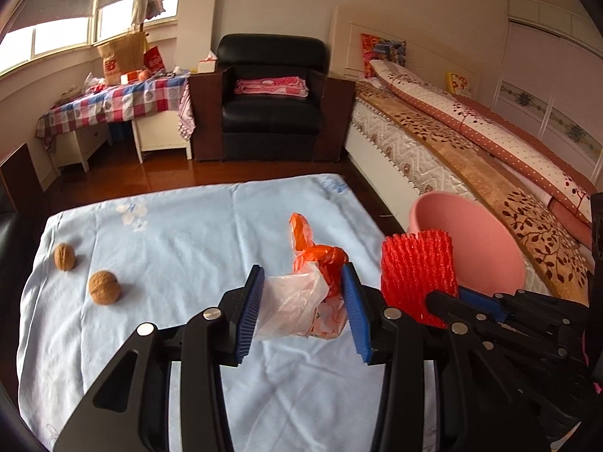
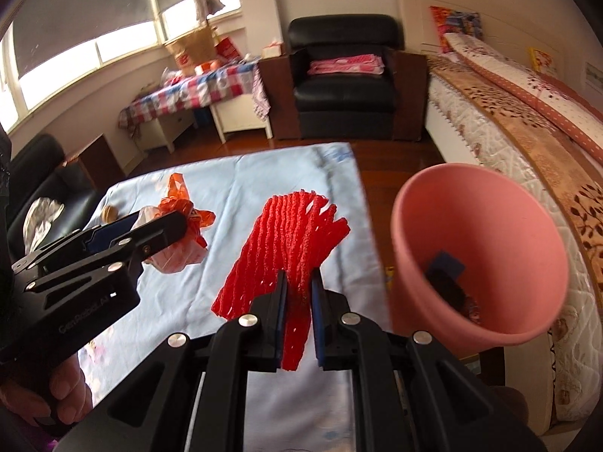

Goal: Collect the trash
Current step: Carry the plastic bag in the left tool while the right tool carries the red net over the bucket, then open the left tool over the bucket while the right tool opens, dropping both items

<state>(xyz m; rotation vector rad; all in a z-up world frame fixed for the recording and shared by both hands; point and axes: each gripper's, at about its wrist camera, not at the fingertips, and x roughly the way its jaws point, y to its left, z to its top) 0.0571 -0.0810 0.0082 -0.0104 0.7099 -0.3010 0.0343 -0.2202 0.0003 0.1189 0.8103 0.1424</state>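
Observation:
My left gripper (image 1: pixel 301 293) has its blue-padded jaws around a crumpled orange and clear plastic bag (image 1: pixel 301 301) on the light blue cloth; the jaws stand wide and touch the bag's sides. The bag also shows in the right wrist view (image 2: pixel 181 222). My right gripper (image 2: pixel 299 301) is shut on a red foam fruit net (image 2: pixel 290 241) and holds it above the cloth, left of a pink bin (image 2: pixel 478 256). The net (image 1: pixel 418 271) and bin (image 1: pixel 482 241) also show in the left wrist view. Dark items lie in the bin's bottom.
Two walnuts (image 1: pixel 104 287) (image 1: pixel 64 256) lie on the cloth at the left. The table (image 1: pixel 169 226) ends just before the bin. A bed (image 1: pixel 471 143) runs along the right, a black armchair (image 1: pixel 271 86) stands behind, and a checkered table (image 1: pixel 113 105) stands by the window.

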